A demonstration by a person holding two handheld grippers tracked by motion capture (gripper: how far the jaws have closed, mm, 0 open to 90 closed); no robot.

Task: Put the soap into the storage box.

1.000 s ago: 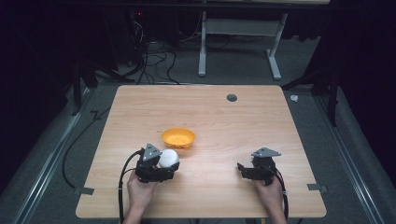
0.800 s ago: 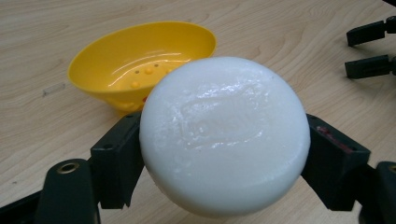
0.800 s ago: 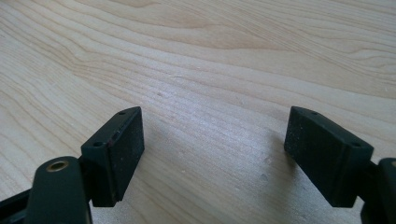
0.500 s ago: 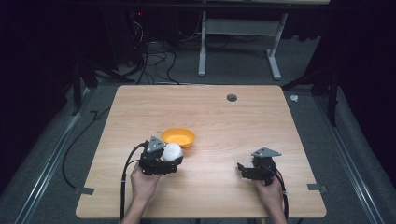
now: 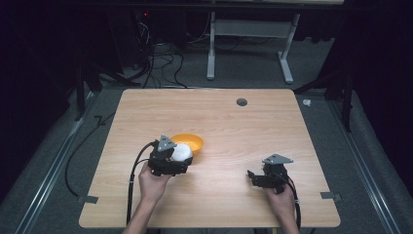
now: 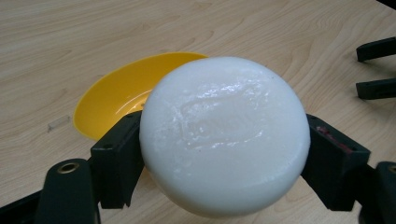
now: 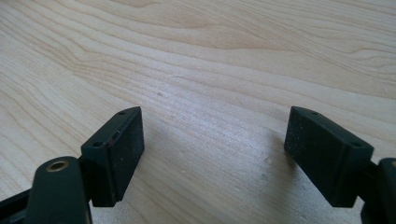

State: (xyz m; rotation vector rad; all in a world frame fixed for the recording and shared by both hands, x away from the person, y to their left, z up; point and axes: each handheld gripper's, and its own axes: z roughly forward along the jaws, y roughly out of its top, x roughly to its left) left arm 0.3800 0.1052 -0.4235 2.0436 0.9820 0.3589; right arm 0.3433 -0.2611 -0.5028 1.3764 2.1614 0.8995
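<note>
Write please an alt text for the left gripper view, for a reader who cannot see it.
The left gripper clamps a round white soap bar between its two black jaws, above a wooden table. An empty yellow bowl sits just behind the soap.

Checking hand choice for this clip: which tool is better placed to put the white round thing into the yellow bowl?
Left. The left tool already grips the white round object right beside the yellow bowl. The right tool is open over bare table, well away from the bowl.
</note>
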